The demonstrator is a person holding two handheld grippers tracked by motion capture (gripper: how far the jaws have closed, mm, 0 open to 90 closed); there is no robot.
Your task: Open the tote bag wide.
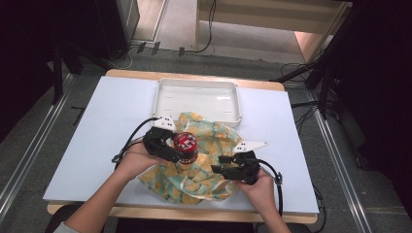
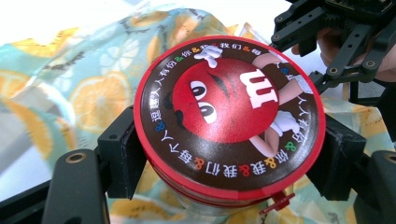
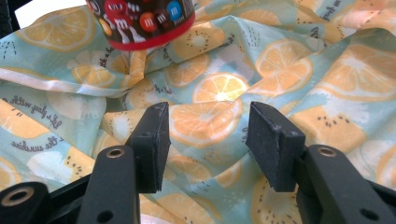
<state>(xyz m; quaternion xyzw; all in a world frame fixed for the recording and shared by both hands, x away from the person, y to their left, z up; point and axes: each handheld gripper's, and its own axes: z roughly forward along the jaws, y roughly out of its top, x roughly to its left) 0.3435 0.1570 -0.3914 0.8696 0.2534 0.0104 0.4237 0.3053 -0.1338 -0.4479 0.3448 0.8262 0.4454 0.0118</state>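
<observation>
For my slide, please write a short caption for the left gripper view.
Left gripper clamps a red-lidded candy jar above a lemon-print cloth.

High view: fixed above near edge of white-topped table (image 1: pixel 97 145), facing fwd and down, whole top in frame.

Left gripper view: rides on left gripper (image 2: pixel 229 163), v. close, looking down onto round red-rimmed candy jar (image 2: pixel 229 116).

Right gripper view: rides on right gripper (image 3: pixel 205 140), low, close, skimming across crumpled lemon-print pale-green cloth (image 3: pixel 280 70).

Shared by all three: jar and cloth, mid-table.
</observation>
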